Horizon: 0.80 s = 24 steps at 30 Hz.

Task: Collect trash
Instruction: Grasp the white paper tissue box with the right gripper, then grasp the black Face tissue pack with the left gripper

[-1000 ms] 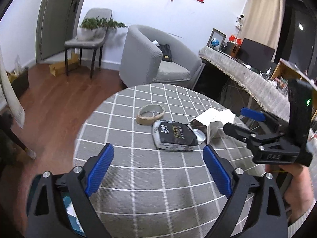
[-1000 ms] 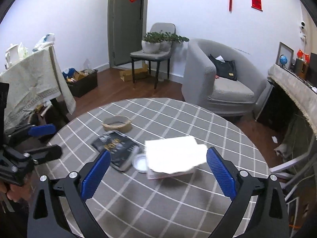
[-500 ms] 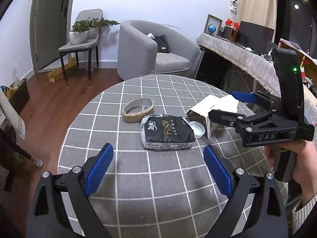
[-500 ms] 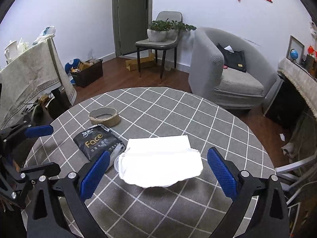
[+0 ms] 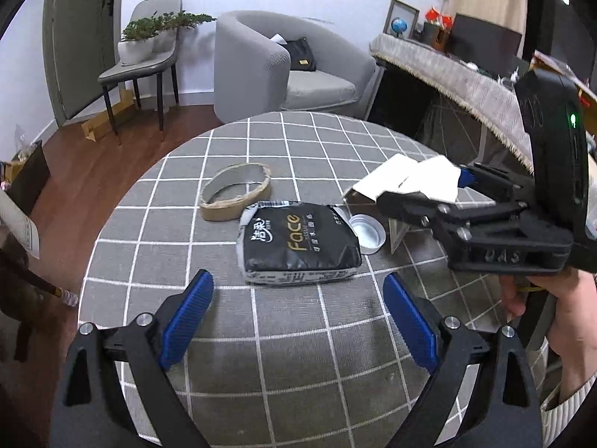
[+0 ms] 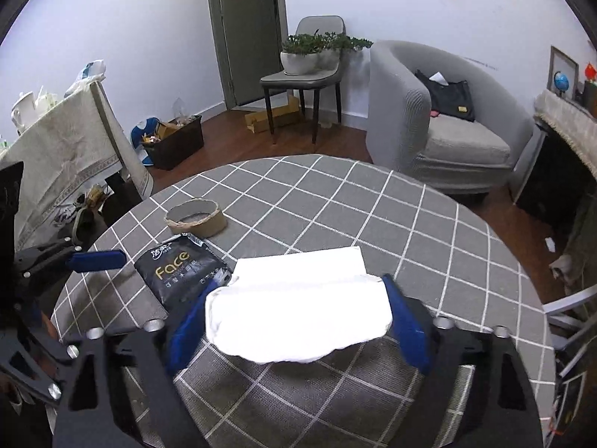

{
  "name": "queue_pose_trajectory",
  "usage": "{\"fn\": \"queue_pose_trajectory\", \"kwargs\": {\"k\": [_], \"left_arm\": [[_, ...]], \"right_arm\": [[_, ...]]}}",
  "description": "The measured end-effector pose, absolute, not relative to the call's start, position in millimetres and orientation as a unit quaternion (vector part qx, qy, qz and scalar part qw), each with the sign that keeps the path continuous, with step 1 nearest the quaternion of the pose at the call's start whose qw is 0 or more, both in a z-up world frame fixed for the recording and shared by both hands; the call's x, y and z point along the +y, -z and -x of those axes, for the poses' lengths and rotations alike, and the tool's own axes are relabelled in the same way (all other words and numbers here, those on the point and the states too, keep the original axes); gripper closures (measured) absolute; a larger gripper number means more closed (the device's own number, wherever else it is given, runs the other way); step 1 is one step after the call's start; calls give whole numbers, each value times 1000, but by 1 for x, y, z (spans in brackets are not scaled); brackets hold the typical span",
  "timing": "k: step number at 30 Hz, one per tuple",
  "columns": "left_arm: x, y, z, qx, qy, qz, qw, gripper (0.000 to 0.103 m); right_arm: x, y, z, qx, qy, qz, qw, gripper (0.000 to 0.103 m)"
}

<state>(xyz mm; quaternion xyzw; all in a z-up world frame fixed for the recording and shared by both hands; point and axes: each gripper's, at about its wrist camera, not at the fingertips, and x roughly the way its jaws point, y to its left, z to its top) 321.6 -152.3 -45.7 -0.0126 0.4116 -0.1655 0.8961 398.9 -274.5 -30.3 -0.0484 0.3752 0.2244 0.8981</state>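
Observation:
A round table in a grey checked cloth holds a cardboard tape ring, a black "Face" tissue pack, a small white lid and a white paper box. My left gripper is open, just short of the tissue pack's near edge, with nothing between its pads. My right gripper straddles the white paper box; its jaws are closing and both blue pads touch the box's sides. Seen from the left wrist, the right gripper reaches in from the right, held by a hand.
Behind the table stand a grey armchair with a black bag and a chair carrying potted plants. A cloth-covered sideboard runs along the right. A dark bin of clutter sits on the wood floor at left.
Both grippers have come lower and closer to the table. The right jaws have narrowed from wide open onto the white box. The left gripper has drawn up to the tissue pack.

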Motion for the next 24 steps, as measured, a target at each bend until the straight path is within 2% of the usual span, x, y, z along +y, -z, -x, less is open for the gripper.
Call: {"fn": "queue_pose_trajectory", "kwargs": {"k": [10,24], "left_arm": [[-163,52,-332,424,138,-20,895,9],[-162,56,-347,437,130,0,890,11]], "right_arm": [[-276,22,-397,358,-223,14,907,26],[-297,18,-395,347,-179,-70,918,26]]}}
